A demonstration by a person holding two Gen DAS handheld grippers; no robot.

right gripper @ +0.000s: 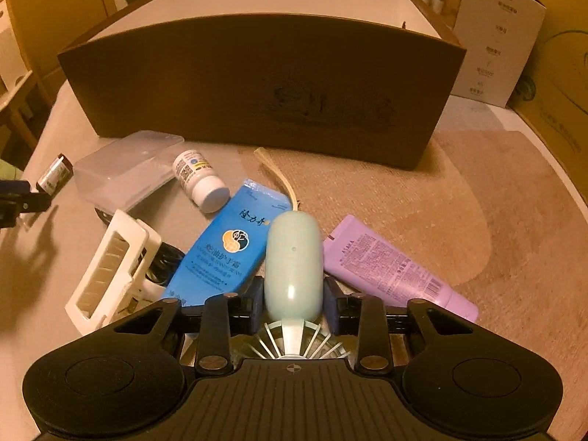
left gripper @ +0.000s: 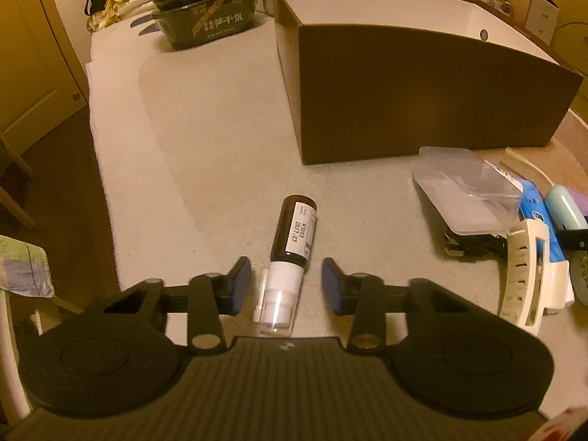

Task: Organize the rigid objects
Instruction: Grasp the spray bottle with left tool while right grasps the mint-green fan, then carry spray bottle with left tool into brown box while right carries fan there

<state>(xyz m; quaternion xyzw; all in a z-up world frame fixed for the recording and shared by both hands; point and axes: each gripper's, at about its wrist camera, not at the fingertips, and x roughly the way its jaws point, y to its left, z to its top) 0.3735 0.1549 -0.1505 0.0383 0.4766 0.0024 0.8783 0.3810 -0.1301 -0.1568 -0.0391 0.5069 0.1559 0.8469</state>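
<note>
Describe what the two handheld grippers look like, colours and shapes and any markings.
Both look alike. The left gripper and right gripper each have a black ribbed body flanked by two round black discs, black linkage bars with metal pivot pins, dark blue pads on the jaws, and a small crosshair mark.

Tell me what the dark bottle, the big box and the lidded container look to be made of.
Dark bottle: seemingly brown glass or hard plastic, glossy, with a paper label and a clear plastic cap.
Big box: likely cardboard, matte brown outside, white inside, thin folded walls.
Lidded container: translucent plastic, slightly frosted; the table shows through.
</note>
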